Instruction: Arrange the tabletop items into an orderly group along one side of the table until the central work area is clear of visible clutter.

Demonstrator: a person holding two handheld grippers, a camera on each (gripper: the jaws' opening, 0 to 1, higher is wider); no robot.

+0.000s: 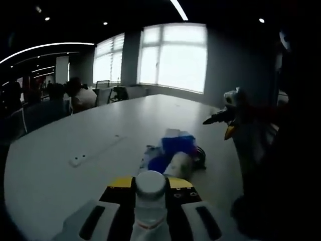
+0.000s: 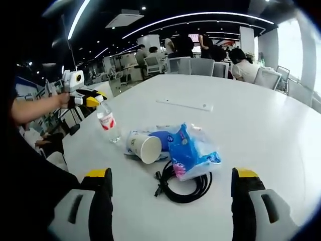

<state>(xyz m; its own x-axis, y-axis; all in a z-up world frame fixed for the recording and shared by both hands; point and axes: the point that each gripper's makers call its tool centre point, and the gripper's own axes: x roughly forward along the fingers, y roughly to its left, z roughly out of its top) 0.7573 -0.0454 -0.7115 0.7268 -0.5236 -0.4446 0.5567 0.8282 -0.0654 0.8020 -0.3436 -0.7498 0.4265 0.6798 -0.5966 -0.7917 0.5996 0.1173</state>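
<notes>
Bottle (image 2: 107, 123) sits clamped in your left gripper (image 2: 94, 101), lifted near the table (image 2: 261, 125) edge presumably for grouping, while cup (image 2: 145, 147), blue tissue pack (image 2: 190, 150) and cable (image 2: 185, 187) lie clustered before your right gripper's (image 2: 170, 201) spread, empty jaws.

In the left gripper view, the water bottle (image 1: 149, 201) is cut off by the bottom edge, and its lower body is hidden between the jaws. The paper cup (image 1: 179, 164) and the black cable (image 1: 200, 156) are partly hidden behind it. In the right gripper view, the cable (image 2: 185, 185) is partly covered by the blue packet (image 2: 190, 151).
</notes>
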